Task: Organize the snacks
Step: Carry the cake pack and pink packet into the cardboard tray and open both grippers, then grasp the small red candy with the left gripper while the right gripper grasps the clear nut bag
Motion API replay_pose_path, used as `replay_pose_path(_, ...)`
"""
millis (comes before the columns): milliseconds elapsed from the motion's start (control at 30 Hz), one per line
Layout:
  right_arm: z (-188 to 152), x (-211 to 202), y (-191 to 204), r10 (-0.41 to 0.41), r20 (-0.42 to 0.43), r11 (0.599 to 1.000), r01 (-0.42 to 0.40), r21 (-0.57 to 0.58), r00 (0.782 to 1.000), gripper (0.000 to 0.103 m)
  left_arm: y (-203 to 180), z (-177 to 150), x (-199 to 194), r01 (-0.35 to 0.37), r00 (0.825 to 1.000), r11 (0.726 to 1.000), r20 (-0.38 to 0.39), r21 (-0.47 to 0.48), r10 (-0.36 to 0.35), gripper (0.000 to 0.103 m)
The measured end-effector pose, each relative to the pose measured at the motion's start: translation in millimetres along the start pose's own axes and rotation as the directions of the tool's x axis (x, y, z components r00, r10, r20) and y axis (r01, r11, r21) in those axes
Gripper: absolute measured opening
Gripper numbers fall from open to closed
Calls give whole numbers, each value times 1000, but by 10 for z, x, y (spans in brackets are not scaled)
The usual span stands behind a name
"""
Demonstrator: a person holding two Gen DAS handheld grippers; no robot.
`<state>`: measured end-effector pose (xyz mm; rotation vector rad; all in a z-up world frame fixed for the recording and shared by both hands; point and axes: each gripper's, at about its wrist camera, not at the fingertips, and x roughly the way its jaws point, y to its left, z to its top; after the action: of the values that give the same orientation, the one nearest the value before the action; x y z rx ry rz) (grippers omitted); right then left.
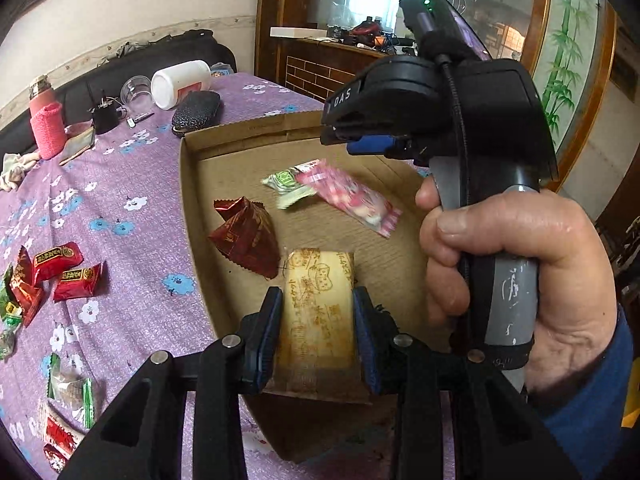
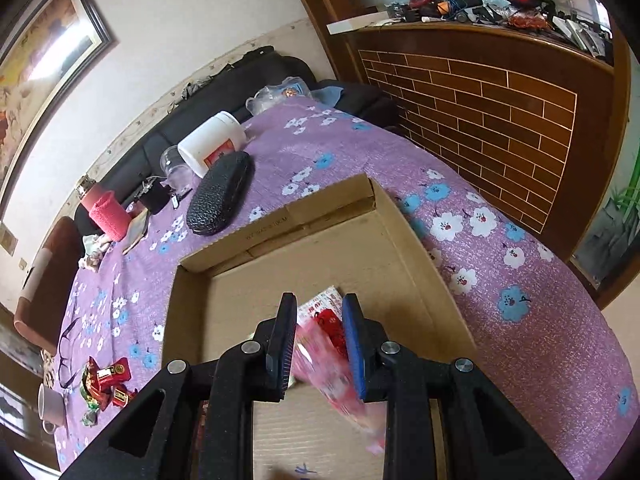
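Purple flowered tablecloth (image 2: 500, 216) under an open cardboard box (image 2: 404, 236), loose red snacks (image 1: 66, 270), black case (image 2: 220, 194), white jar (image 2: 214, 142).

My left gripper (image 1: 316, 336) sits over the near edge of the box (image 1: 188, 200), a biscuit pack (image 1: 316, 312) between its fingers. Ahead in the box lies a foil pack (image 1: 246, 236), and beyond it to the right two sachets (image 1: 320, 188) under my right gripper (image 1: 360, 146). Left of the box, loose candies (image 1: 60, 272) lie on the cloth (image 1: 140, 240). Far ahead left stands a jar (image 1: 180, 84).
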<state>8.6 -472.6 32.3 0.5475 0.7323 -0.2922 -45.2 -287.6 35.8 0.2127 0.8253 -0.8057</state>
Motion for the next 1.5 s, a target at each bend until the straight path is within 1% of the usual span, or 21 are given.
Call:
replay_pose_path(67, 1, -17, 17, 4, 8, 1000, -4, -6, 1000, 25, 7, -11, -6, 8, 1000, 1000, 6, -1, -8, 37)
replay_pose_path(200, -5, -40, 59, 7, 23, 1000, -6, -23, 1000, 25, 2, -26, -50, 3, 1000, 1000, 25, 10, -3, 39)
replay_pose_path(233, -6, -49, 67, 12, 25, 1000, -12, -24, 1000, 25, 9, -20, -91, 4, 999, 1000, 43, 7, -4, 42)
replay_pose_path(267, -5, -52, 69, 14, 27, 1000, -13, -26, 1000, 25, 3, -13, -123, 4, 998, 1000, 57, 5, -4, 49)
replay_pose_path(333, -3, -66, 75, 13, 35, 1000, -12, -28, 999, 25, 20, 14, -206, 6, 995, 1000, 100, 3, -7, 57)
replay_pose_path(367, -1, -76, 68, 15, 39, 1000, -14, -24, 999, 25, 17, 18, -252, 6, 993, 1000, 120, 3, -6, 60)
replay_pose_path(433, 2, -84, 59, 16, 42, 1000, -16, -18, 999, 25, -4, 21, -340, -1, 989, 1000, 151, 6, 0, 60)
replay_pose_path(533, 1, -88, 75, 25, 45, 999, -24, -23, 999, 25, 8, 49, -404, -13, 987, 1000, 163, 3, 12, 60)
replay_pose_path(600, -10, -98, 114, 30, 49, 999, -28, -38, 998, 25, 26, 66, -435, -10, 987, 1000, 158, -7, 11, 60)
replay_pose_path(733, -45, -134, 215, 56, 57, 996, -51, -78, 997, 25, 53, 61, -507, -40, 989, 999, 142, -13, 42, 60)
replay_pose_path(900, -126, -179, 439, 117, 60, 982, -107, -159, 991, 25, 213, 23, -612, -66, 991, 996, 114, -53, 72, 60)
replay_pose_path(967, -179, -209, 548, 143, 59, 972, -129, -199, 988, 25, 326, -21, -675, -88, 990, 993, 103, -76, 96, 60)
replay_pose_path(1033, -240, -240, 659, 167, 60, 959, -149, -239, 984, 25, 468, -105, -759, -108, 989, 989, 90, -102, 118, 60)
replay_pose_path(1100, -310, -265, 776, 187, 54, 945, -165, -284, 981, 25, 621, -206, -856, -145, 984, 981, 82, -129, 157, 60)
replay_pose_path(1233, -463, -308, 1001, 214, 47, 910, -182, -374, 976, 25, 1048, -506, -1105, -216, 972, 954, 48, -208, 231, 60)
replay_pose_path(1333, -548, -307, 1102, 232, 31, 891, -200, -408, 972, 25, 1353, -765, -1269, -241, 968, 934, 8, -265, 252, 60)
replay_pose_path(1433, -619, -292, 1177, 238, 14, 876, -209, -434, 971, 25, 1540, -991, -1359, -275, 960, 915, -27, -294, 280, 60)
replay_pose_path(1500, -656, -289, 1214, 239, 10, 870, -209, -447, 971, 25, 1566, -1069, -1333, -281, 959, 915, -46, -289, 279, 60)
